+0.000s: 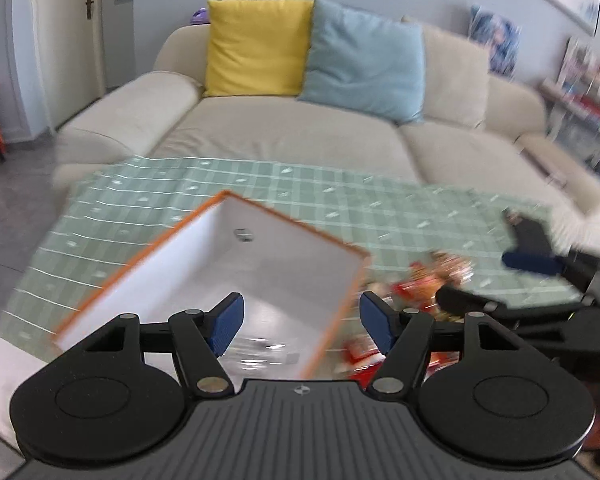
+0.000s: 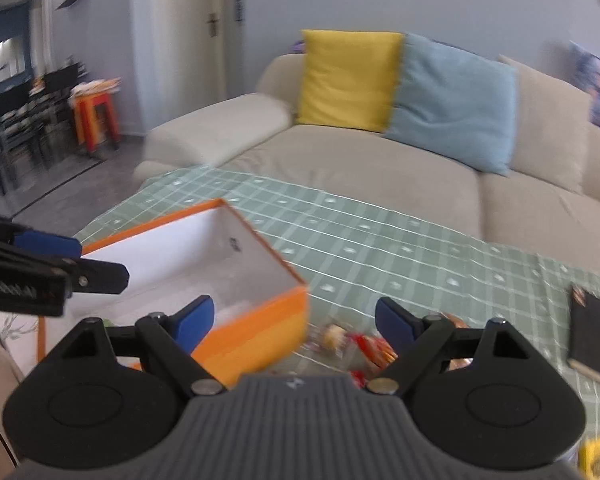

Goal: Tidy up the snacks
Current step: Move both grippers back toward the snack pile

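Observation:
An orange box (image 1: 260, 264) with a white inside stands open on the green checked tablecloth (image 1: 380, 200); something clear and shiny lies blurred in its near end. Red and orange snack packets (image 1: 424, 284) lie beside it on the right. My left gripper (image 1: 302, 322) hovers open over the box's near right corner, nothing between its blue pads. The right wrist view shows the same orange box (image 2: 256, 328) and, just right of it, the snack packets (image 2: 364, 344). Above those packets my right gripper (image 2: 294, 320) stands open and empty. The right gripper (image 1: 512, 276) also shows in the left wrist view.
A beige sofa (image 1: 300, 128) with a yellow cushion (image 1: 256, 48) and a blue cushion (image 1: 364, 60) runs behind the table. A dark flat notebook (image 2: 592, 332) lies at the table's right. A small yellow packet (image 2: 594, 454) sits at the lower right edge. Red stools (image 2: 96, 120) stand far left.

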`<state>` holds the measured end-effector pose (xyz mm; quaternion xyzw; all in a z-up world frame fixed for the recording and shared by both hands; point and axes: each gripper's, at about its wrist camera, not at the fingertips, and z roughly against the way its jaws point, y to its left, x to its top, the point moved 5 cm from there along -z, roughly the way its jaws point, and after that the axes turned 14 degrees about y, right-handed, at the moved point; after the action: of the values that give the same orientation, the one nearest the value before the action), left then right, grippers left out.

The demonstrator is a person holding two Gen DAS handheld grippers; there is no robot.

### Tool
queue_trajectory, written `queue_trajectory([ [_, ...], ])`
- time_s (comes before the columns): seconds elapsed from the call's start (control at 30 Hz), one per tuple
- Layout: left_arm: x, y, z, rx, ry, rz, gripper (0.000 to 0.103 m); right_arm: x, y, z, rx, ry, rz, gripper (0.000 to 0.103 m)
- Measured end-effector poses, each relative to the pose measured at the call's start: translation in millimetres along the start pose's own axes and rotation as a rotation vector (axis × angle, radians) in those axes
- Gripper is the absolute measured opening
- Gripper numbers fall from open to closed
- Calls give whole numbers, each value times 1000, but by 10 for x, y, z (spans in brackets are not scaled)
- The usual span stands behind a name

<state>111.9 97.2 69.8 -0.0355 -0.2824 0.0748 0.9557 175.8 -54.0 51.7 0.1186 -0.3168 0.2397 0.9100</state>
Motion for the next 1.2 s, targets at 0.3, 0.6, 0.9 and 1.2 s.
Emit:
queue_trajectory([
  [0.3, -223, -518, -250, -139, 0, 19, 79, -589, -686, 290, -65, 22, -226, 94],
  [0.6, -534, -896, -656, -149, 41, -65, 79, -1178, -1086, 187, -143, 106, -348, 94],
  [0.9, -769, -997, -1037, -106, 93, -118, 79, -1466, -1186, -141, -198, 170, -378, 94],
  [1.2, -715, -1039, -1272, -28, 96, -205, 79, -1423, -1288, -375, -199, 150, -414, 87],
])
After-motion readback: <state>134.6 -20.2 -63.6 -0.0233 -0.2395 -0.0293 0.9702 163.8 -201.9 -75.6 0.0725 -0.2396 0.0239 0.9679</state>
